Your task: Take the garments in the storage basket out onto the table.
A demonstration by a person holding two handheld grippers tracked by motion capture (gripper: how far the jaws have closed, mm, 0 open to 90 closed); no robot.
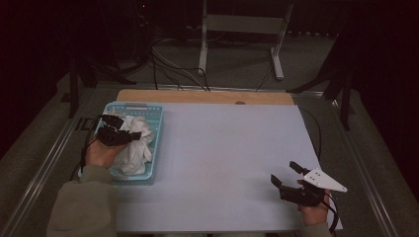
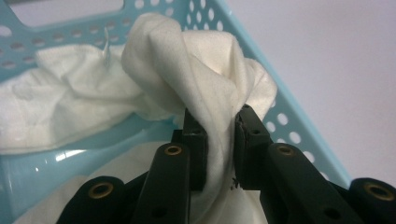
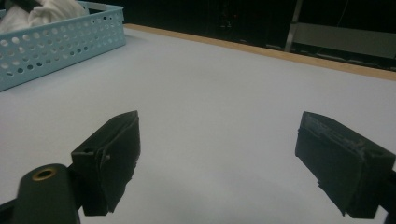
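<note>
A light blue perforated basket [image 1: 154, 129] sits at the table's left side with crumpled white cloth [image 1: 136, 143] inside. My left gripper [image 1: 133, 136] is over the basket, shut on a raised fold of the white cloth [image 2: 205, 88]; its black jaws pinch the fabric between them [image 2: 219, 149]. My right gripper [image 1: 285, 174] rests near the table's front right corner, jaws wide open with nothing between them [image 3: 219, 158]. In the right gripper view the basket [image 3: 56, 46] stands far off at the upper left with cloth [image 3: 46, 11] heaped in it.
A pale blue mat [image 1: 222, 158] covers the table; a wooden strip [image 1: 197, 96] runs along its far edge. Beyond it stand a metal frame [image 1: 242, 29] and cables [image 1: 173, 69] on the floor. The mat between the two grippers is bare.
</note>
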